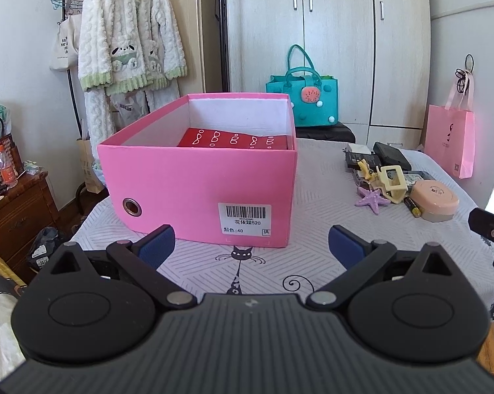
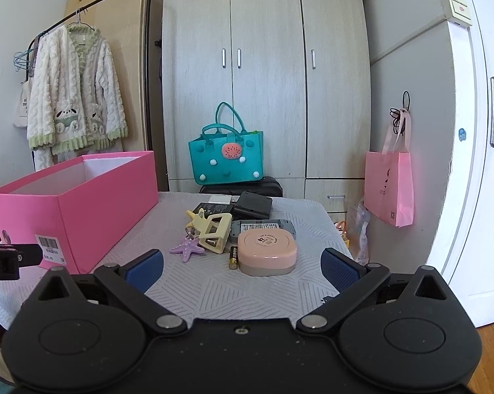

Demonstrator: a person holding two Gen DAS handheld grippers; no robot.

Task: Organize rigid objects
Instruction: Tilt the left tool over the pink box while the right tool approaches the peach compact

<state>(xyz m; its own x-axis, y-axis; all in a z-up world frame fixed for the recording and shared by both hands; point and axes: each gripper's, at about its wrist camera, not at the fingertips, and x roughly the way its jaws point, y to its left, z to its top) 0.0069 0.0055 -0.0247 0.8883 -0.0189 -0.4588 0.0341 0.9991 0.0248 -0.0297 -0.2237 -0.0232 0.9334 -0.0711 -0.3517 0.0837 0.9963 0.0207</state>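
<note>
Two hand-held tools hover low over a counter (image 2: 214, 292) covered in a pale cloth with a chevron weave and cat drawings. The left tool (image 1: 251, 246) has its blue-padded fingers spread wide apart and holds nothing; it faces the short end of an open pink box (image 1: 197, 184), which stands on the left part of the counter with a barcode label low on its front. Inside the box lies a red case (image 1: 234, 139) printed with white eyeglass shapes. The right tool (image 2: 242, 269) is likewise spread wide and empty, pointing at a loose cluster of small hard items to the right of the box: a round-cornered pink compact (image 2: 267, 252) nearest the tool, a battery (image 2: 233, 256) lying touching its left side, a purple starfish ornament (image 2: 187, 248), a cream hair claw clip (image 2: 214, 233), a grey labelled pack (image 2: 263, 226) behind the compact, and a black flat case (image 2: 253, 206) farther back. All look stiff and light. The compact's smooth, rounded sides could slip, so gripping across its flat sides seems safest. The battery may roll, and the clip's open frame offers a bar to pinch. The items crowd and touch one another, so the nearest piece looks easiest to take first. Bare cloth lies between the tools and the pile, and the box top is open, but the counter's right edge sits close beside the compact.
</note>
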